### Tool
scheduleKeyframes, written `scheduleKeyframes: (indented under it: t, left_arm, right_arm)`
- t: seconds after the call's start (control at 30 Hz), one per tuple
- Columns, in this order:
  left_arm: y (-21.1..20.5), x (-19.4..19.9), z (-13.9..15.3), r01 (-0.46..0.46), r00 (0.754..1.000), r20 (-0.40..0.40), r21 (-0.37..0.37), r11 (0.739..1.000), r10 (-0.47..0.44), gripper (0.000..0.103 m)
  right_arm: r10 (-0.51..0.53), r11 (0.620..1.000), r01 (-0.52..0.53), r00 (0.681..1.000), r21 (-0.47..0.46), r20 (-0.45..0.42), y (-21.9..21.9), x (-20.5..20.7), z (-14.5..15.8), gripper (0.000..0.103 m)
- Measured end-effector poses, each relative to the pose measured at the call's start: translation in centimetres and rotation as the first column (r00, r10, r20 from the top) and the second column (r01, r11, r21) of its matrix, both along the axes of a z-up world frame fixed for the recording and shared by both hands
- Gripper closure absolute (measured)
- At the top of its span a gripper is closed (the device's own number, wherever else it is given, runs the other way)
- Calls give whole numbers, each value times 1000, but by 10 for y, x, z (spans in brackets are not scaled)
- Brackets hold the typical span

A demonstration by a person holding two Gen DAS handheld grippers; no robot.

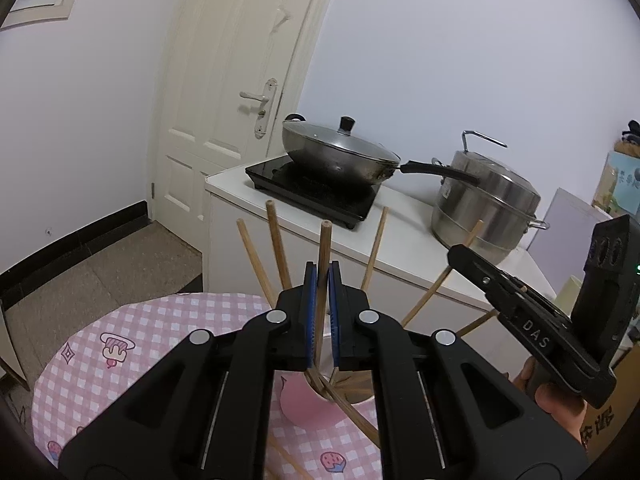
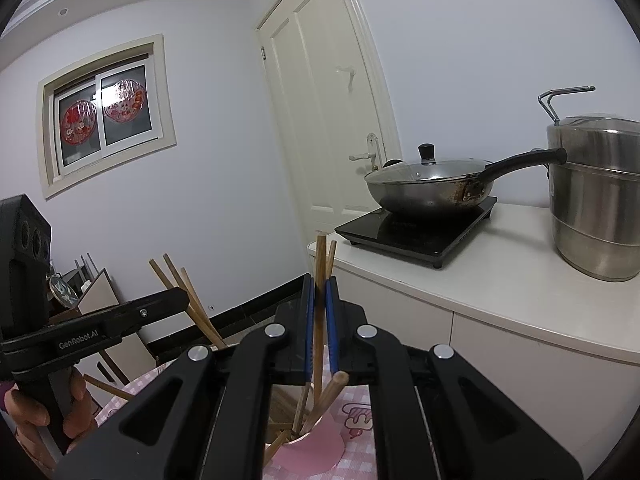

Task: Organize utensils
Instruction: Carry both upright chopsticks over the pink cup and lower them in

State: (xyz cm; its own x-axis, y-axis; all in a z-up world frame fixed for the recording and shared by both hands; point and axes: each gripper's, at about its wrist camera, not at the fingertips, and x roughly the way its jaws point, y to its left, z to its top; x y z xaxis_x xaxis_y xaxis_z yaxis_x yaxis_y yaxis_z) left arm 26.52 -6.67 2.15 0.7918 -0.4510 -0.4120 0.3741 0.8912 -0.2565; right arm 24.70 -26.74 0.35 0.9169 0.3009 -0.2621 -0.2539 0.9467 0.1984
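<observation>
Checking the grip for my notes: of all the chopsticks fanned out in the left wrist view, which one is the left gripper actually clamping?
The upright chopstick in the middle, pinched between the left gripper blue pads; the others lean outward, free.

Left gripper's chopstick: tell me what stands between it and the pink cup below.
Nothing separate blocks it. The left gripper holds the chopstick upright over the pink cup, but other chopsticks already fan out of the cup and cross at its mouth, crowding the opening.
</observation>
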Motion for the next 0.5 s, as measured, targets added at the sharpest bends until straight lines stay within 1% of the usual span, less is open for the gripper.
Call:
scheduleKeyframes:
  t: [0.23, 0.5]
  left_arm:
    - [-3, -5, 2, 15, 1000, -9, 15, 1000, -15, 96]
    - [-2, -6, 2, 14, 1000, -16, 13, 1000, -14, 96]
  right_arm:
    - [1, 1000, -1, 1000, -1, -5, 1, -1, -3, 99]
    - [10, 1000, -10, 1000, -6, -5, 3, -1, -3, 99]
